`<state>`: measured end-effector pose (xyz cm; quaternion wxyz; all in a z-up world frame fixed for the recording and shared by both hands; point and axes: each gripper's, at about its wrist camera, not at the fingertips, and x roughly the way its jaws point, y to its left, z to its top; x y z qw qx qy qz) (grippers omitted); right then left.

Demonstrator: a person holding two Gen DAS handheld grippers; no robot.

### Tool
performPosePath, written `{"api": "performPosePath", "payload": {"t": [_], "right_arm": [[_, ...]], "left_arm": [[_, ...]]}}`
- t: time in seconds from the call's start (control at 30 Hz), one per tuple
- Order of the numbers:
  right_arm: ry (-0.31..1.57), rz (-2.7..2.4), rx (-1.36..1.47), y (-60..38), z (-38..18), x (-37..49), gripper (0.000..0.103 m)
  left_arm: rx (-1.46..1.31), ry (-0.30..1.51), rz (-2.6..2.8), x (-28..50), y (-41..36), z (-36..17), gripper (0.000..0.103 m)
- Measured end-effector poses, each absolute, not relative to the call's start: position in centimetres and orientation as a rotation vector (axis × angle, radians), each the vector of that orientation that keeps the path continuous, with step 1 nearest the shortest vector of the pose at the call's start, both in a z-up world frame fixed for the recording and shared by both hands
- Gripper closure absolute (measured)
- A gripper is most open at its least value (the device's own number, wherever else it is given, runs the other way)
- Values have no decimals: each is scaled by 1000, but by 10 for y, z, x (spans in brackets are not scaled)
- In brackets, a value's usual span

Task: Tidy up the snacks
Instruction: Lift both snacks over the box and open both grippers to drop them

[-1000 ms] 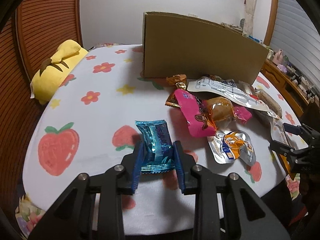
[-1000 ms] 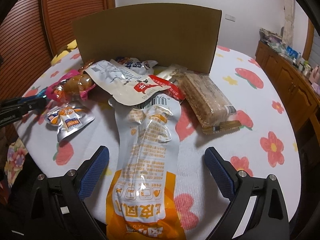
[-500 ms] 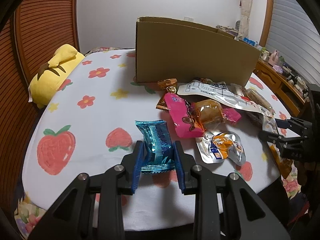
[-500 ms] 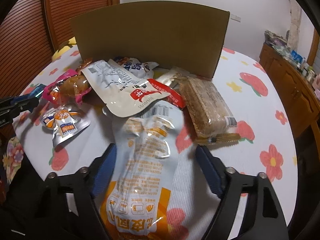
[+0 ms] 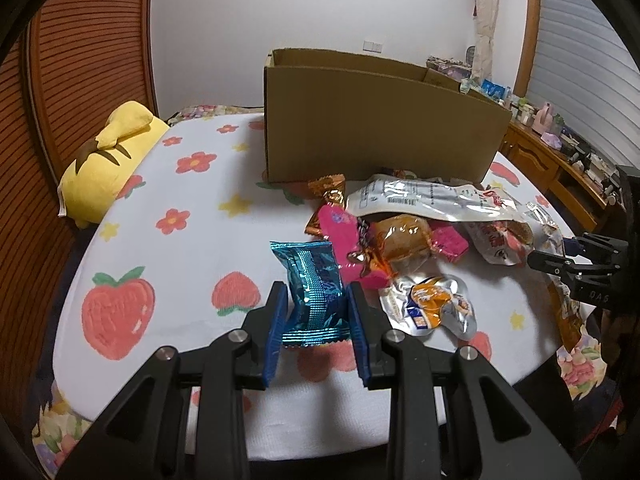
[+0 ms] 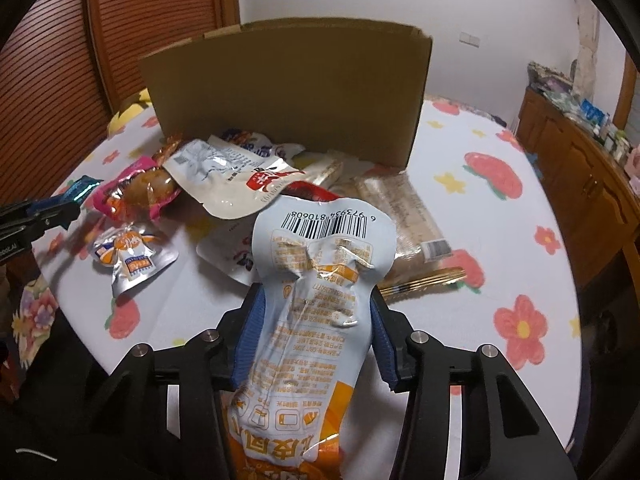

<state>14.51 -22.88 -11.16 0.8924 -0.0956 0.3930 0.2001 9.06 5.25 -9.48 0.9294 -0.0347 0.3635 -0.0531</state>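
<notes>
My left gripper is shut on a shiny blue snack packet and holds it above the table. My right gripper is shut on a long white and orange snack pouch, lifted off the table. A pile of snacks lies in front of an open cardboard box: a pink packet, an amber-wrapped cake, a silver and orange pouch, a large white pouch and a clear pack of biscuits. The box also shows in the right wrist view.
The round table has a white cloth with strawberries and flowers. A yellow plush pillow lies at its far left edge. A wooden sideboard with small items stands to the right. Wooden slatted panels are on the left.
My right gripper closed on the white and orange pouch and lifted it. My left gripper rose and drew back a little with the blue packet.
</notes>
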Motion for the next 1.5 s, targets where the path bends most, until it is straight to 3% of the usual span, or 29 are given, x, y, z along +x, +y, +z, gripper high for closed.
{"api": "performPosePath", "payload": {"t": [0.8, 1.5], "right_arm": [[649, 415, -215, -233, -31, 152, 58], [462, 524, -259, -174, 42, 237, 58]], "left_arm": [[-16, 643, -161, 110, 32, -37, 74], [57, 573, -161, 195, 28, 23, 74]]}}
